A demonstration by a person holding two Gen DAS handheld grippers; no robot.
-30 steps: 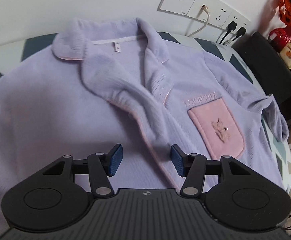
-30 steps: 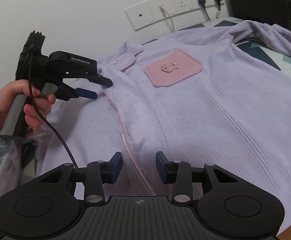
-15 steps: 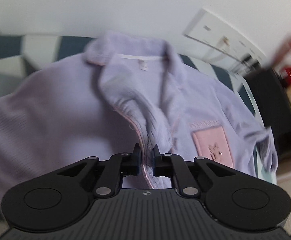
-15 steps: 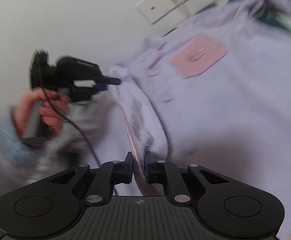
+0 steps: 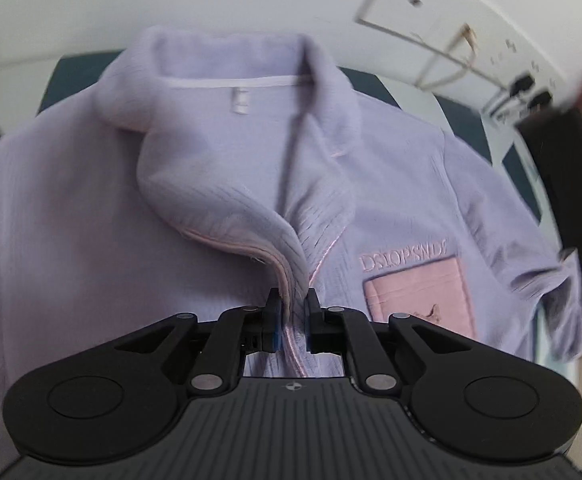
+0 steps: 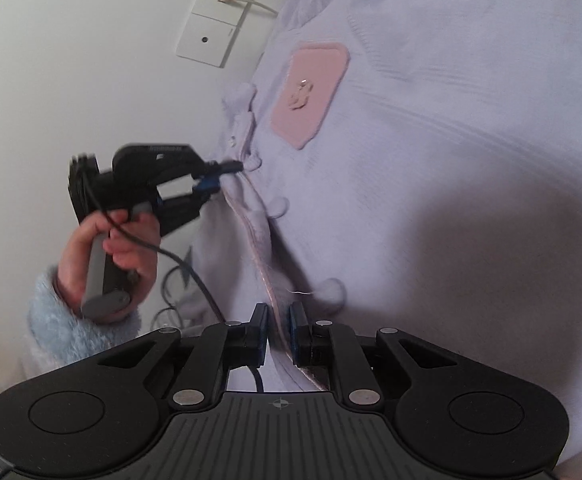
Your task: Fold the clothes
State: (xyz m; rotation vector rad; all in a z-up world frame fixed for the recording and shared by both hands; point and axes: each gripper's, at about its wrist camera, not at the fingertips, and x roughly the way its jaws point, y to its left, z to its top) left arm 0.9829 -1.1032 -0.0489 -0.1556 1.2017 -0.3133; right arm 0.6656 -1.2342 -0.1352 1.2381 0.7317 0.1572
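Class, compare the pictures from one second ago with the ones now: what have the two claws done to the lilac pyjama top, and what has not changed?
Both claws were open above the flat top. Now the left claw and right claw have shut on the pink-piped front edge of the pyjama top and raised it, so the fabric hangs taut between them. The pink pocket and wall sockets are unchanged.

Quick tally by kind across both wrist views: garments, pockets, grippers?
Pajama tops: 1
Pink pockets: 1
Grippers: 2, the left gripper and right gripper, each shut on the top's front edge
Total: 4
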